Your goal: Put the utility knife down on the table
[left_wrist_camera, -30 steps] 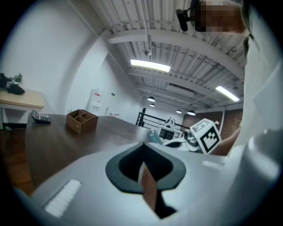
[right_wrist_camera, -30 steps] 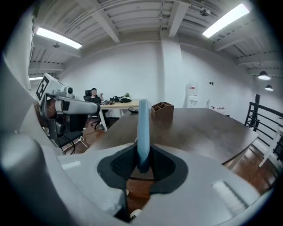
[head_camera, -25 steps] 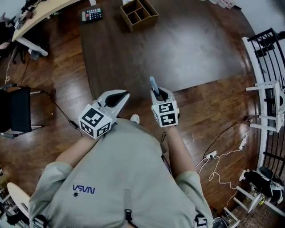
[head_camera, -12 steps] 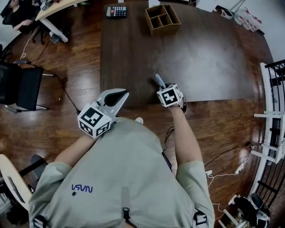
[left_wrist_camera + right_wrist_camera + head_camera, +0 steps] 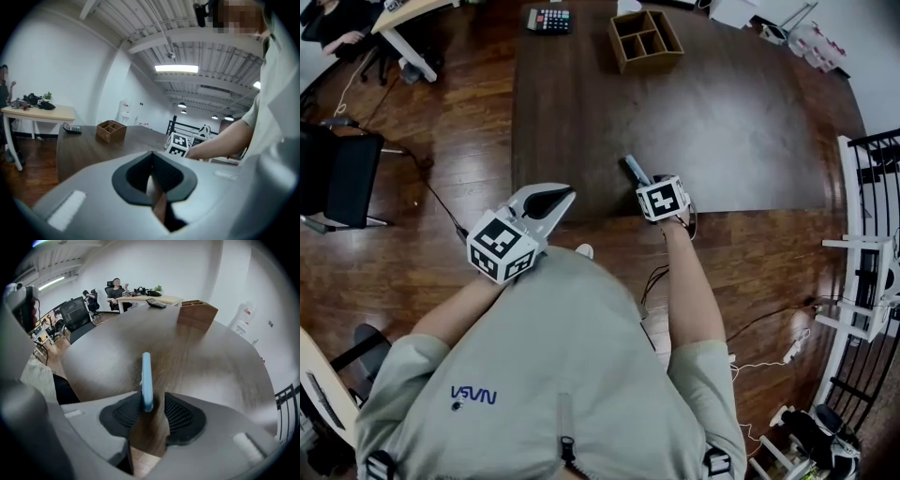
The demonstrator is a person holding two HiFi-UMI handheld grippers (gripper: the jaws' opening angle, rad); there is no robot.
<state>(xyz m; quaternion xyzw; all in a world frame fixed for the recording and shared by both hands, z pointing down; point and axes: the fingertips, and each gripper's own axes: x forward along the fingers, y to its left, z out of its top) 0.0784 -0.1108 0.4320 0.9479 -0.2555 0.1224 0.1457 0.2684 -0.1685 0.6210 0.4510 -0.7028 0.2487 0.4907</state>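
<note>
Right claw releasing knife, task nearly done
Right claw [image 5: 154, 411] is opening w/ utility knife [image 5: 146, 380] btwn its pads, touching only one pad, at near edge of counter [image 5: 211, 357]; left to do: pull claw away. Left claw [image 5: 152, 177] closed, empty.

A calculator [image 5: 548, 19] and a compartmented wooden box [image 5: 646, 39] sit at the far edge of the table [image 5: 722, 122], calculator to the left. The utility knife [image 5: 634, 170] is by the near edge. An office chair [image 5: 337, 178] stands on the floor, left.
</note>
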